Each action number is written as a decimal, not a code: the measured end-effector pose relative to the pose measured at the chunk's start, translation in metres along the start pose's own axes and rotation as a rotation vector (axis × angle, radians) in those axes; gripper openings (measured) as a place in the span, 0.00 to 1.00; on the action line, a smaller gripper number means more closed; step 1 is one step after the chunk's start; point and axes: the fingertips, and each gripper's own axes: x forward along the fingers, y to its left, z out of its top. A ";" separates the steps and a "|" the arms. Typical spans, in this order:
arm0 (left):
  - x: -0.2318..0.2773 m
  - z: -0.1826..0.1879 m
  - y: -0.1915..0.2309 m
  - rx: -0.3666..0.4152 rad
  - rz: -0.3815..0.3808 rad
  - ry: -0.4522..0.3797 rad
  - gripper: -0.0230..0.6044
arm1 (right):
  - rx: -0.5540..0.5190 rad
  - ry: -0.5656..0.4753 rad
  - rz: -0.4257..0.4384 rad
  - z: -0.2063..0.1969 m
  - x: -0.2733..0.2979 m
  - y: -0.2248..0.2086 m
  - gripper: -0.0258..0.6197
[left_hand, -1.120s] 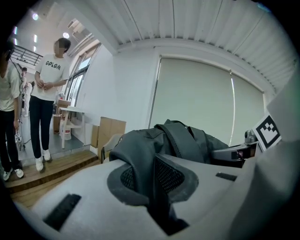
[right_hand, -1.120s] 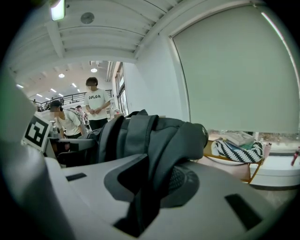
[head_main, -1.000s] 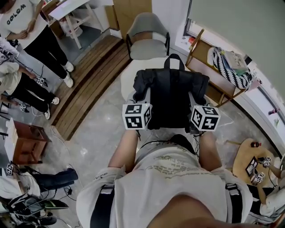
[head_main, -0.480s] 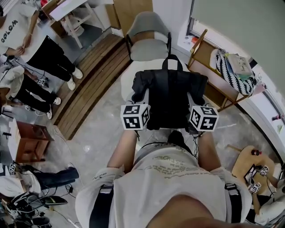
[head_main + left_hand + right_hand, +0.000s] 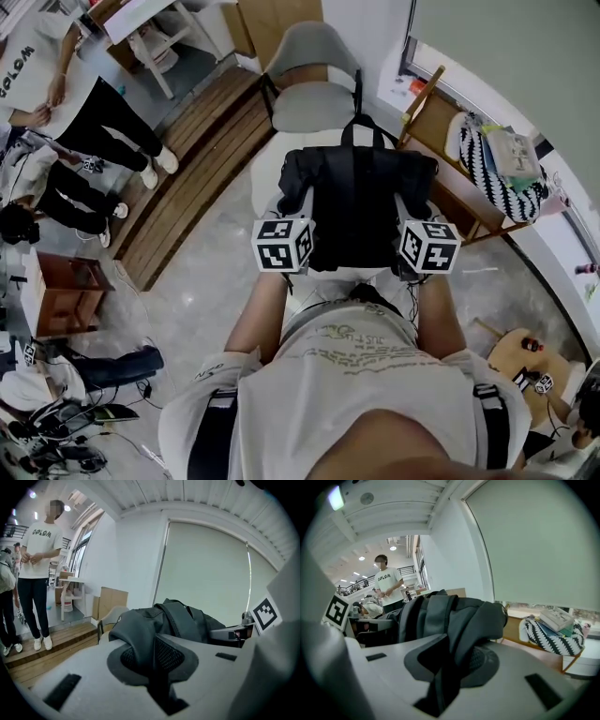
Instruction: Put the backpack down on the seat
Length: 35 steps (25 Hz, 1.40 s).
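A black backpack (image 5: 358,208) hangs in front of me, held by its two sides over a white cushioned seat (image 5: 266,169). My left gripper (image 5: 304,204) is shut on the bag's left edge; in the left gripper view the dark padded fabric (image 5: 140,637) is pinched between the jaws (image 5: 155,656). My right gripper (image 5: 406,210) is shut on the right edge, with the fabric (image 5: 480,620) folded over its jaws (image 5: 449,665). The top handle (image 5: 364,129) points away from me. Whether the bag's bottom touches the seat is hidden.
A grey chair (image 5: 311,82) stands just beyond the seat. A wooden rack (image 5: 441,150) with a striped cloth (image 5: 502,167) is at the right. People (image 5: 66,75) stand on the wooden step (image 5: 197,150) at the left. A small wooden cabinet (image 5: 56,295) sits left of me.
The backpack and both grips stay as they were. The view has drifted slightly, and the people at the left have shifted.
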 end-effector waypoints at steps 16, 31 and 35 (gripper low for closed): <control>0.086 -0.029 0.023 -0.051 0.126 0.125 0.12 | -0.062 0.213 0.143 -0.022 0.104 -0.059 0.16; 0.127 -0.094 0.073 -0.063 0.022 0.354 0.12 | 0.004 0.396 0.039 -0.093 0.162 -0.054 0.16; 0.140 -0.121 0.083 -0.065 -0.020 0.410 0.12 | 0.029 0.456 0.019 -0.120 0.171 -0.055 0.16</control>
